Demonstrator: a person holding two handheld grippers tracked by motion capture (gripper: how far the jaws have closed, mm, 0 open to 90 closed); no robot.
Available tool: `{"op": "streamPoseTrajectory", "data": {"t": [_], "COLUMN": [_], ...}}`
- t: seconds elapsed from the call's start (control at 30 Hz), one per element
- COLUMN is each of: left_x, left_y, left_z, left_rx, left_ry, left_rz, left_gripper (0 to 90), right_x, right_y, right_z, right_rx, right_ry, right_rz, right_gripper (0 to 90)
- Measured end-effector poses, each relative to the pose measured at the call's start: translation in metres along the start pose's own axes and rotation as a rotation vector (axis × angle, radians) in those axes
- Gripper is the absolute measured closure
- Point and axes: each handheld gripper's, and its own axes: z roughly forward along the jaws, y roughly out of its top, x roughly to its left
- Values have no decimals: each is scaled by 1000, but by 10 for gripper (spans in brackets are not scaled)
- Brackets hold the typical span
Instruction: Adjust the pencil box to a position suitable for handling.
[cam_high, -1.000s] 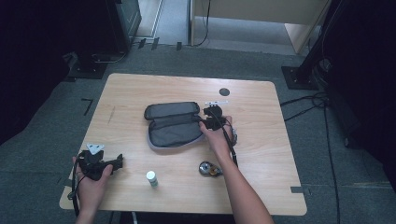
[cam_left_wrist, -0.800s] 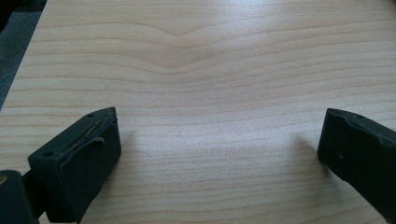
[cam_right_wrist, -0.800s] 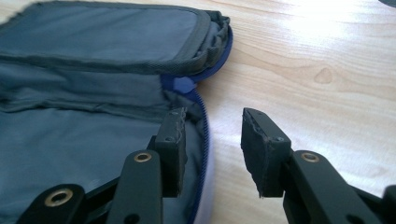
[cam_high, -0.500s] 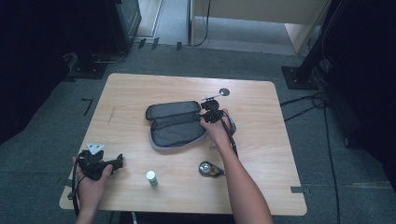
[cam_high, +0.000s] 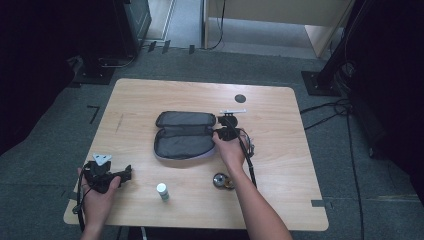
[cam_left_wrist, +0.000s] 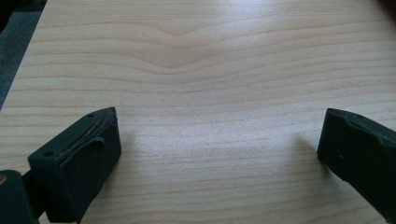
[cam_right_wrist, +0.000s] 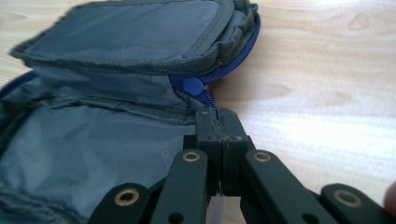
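Since the earlier frame the right gripper (cam_high: 228, 131) has slid along the pouch's right end toward 12 o'clock and its jaws have just been closing; they now sit pinched flat together on the zip track of the grey pouch (cam_high: 184, 134), just below the blue zipper slider (cam_right_wrist: 192, 86)

Pouch lies open at table centre, long axis running 9 to 3 o'clock, lid half toward 12, base half toward 6, hinged along the middle. Slider is at the 3 o'clock end of the pouch, touching distance ahead of the right fingertips (cam_right_wrist: 208, 125), at their 12 o'clock in the right gripper view. Zip tape looks caught between the pads; cannot tell if the pull tab itself is in the grip

Key relation: track curves away from the slider round the pouch end, so any pull has to follow that curve, my read

Left gripper (cam_high: 106, 175) rests at the table's (cam_high: 280, 165) 7 o'clock corner, jaws wide apart with nothing between them, well apart from the pouch. Right hand is clearly the nearer one

Small white-capped bottle (cam_high: 162, 191) and a round metal item (cam_high: 223, 181) sit at 6 o'clock of the pouch, untouched
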Motion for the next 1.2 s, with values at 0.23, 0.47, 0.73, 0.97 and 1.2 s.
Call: {"op": "streamPoseTrajectory", "data": {"t": [0.23, 0.47, 0.73, 0.97, 1.2], "left_x": [0, 0, 0, 0, 0], "left_y": [0, 0, 0, 0, 0], "left_z": [0, 0, 0, 0, 0], "left_rx": [0, 0, 1, 1, 1], "left_ry": [0, 0, 0, 0, 0], "left_rz": [0, 0, 0, 0, 1], "left_gripper": [0, 0, 0, 0, 0], "right_x": [-8, -17, -23, -22, -24], "right_y": [-13, -26, -32, -41, -59], "right_z": [-8, -16, -30, -58, -75], "right_rx": [0, 3, -70, -158, -198], "right_ry": [-9, -16, 55, 114, 118], "right_rz": [-29, -36, -80, -205, -299], "right_gripper": [897, 896, 543, 418, 347]}}
